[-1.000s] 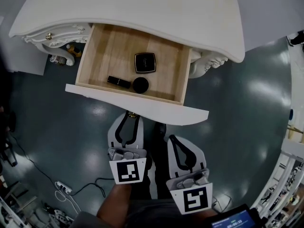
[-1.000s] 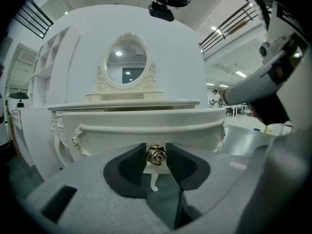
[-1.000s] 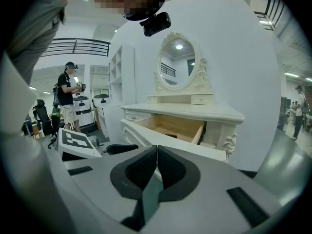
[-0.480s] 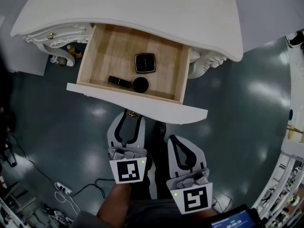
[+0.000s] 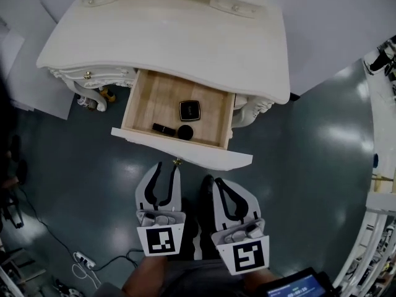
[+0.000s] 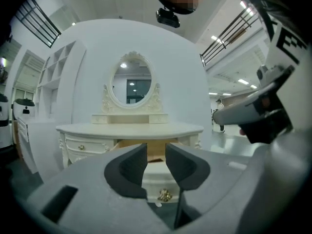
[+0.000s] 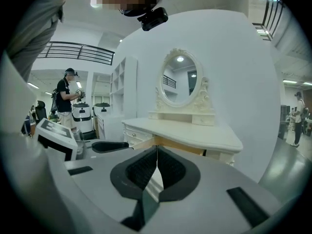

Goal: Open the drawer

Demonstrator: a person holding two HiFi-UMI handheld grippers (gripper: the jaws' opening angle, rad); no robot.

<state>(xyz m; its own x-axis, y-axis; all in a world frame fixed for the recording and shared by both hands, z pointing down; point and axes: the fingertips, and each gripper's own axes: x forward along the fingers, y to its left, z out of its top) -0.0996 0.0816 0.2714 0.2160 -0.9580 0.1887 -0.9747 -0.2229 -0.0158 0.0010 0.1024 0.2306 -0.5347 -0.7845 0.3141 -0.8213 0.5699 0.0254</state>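
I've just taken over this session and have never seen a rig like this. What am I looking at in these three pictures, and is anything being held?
There is no robot here. A person holds a two-jaw gripper in each hand. The top-down picture comes from a camera on their head. The other two come from cameras riding on each gripper, looking along its jaws.

Below stands a white dressing table with its drawer pulled open. Inside lie a square case, a black tube and a round black disc.

The left gripper sits near the drawer's gold knob without touching it. Its jaws are apart and closing, with nothing between them. The right gripper is shut and empty.
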